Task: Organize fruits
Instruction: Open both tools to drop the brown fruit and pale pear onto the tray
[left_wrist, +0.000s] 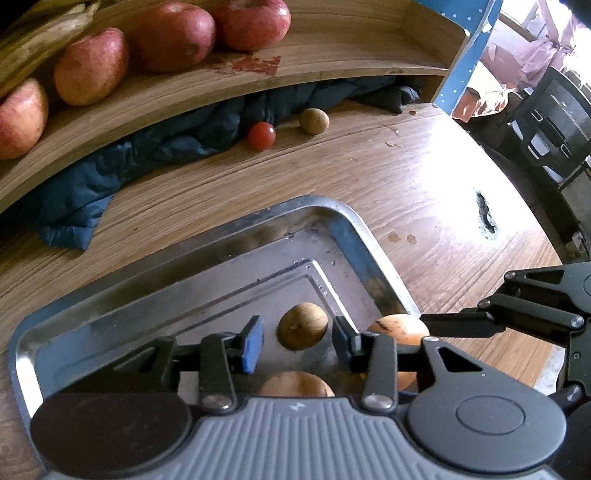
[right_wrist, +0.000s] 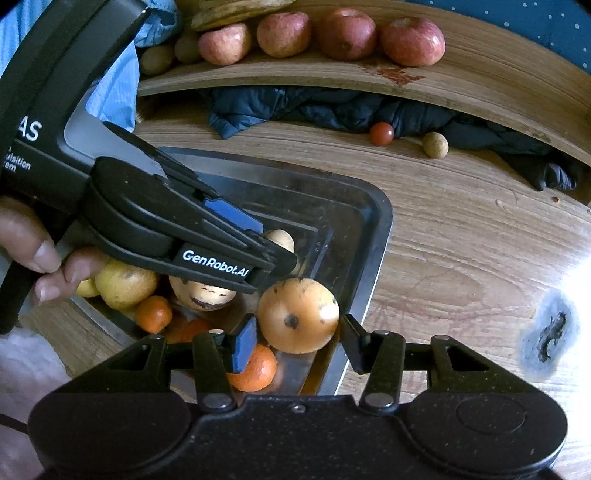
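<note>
Left gripper (left_wrist: 298, 341) hangs over the metal tray (left_wrist: 207, 243), fingers apart, and the small brown fruit (left_wrist: 303, 325) lies on the tray floor right between them, unpinched. Alongside, the right gripper (right_wrist: 298, 341) has the big orange-yellow fruit (right_wrist: 298, 314) between its 2 fingers at the tray's corner; whether the pads actually press it, I cannot tell.

Fruit pile in metal tray (right_wrist: 373, 236) partly hidden under left claw (right_wrist: 277, 254).
</note>
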